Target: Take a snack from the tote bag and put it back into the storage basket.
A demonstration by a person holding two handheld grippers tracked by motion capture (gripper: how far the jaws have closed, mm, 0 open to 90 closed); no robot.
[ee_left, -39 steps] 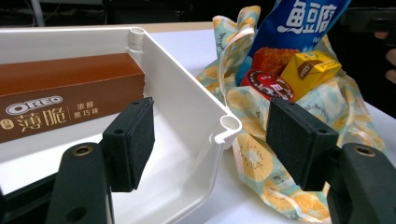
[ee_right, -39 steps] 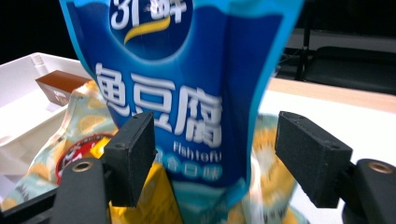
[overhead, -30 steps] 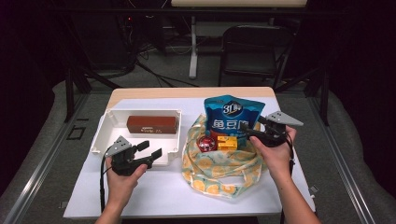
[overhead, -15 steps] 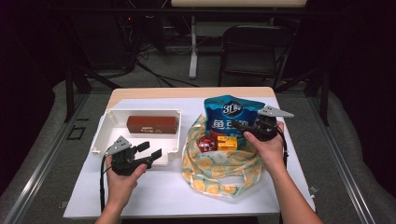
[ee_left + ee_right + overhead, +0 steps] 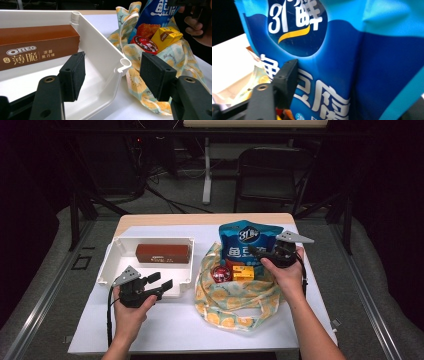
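The right gripper [image 5: 263,254] is at the blue snack bag [image 5: 248,251], one jaw lying against the bag's printed front in the right gripper view; whether it is clamped on the bag I cannot tell, since the other jaw is hidden. The bag stands upright in the open yellow-patterned cloth bag [image 5: 235,302] on the counter [image 5: 165,327], long axis vertical, printed face toward the person. Just in front of it, low in the cloth bag, sit a round red tin [image 5: 219,274] and a small yellow carton [image 5: 242,271], side by side and touching the snack bag's base.

The left gripper [image 5: 161,281] hovers with jaws wide apart and empty at the near right corner of the white tray [image 5: 107,265]. Inside the tray lies a brown Oreo box [image 5: 163,253], its long axis running left to right, well apart from the snack bag.
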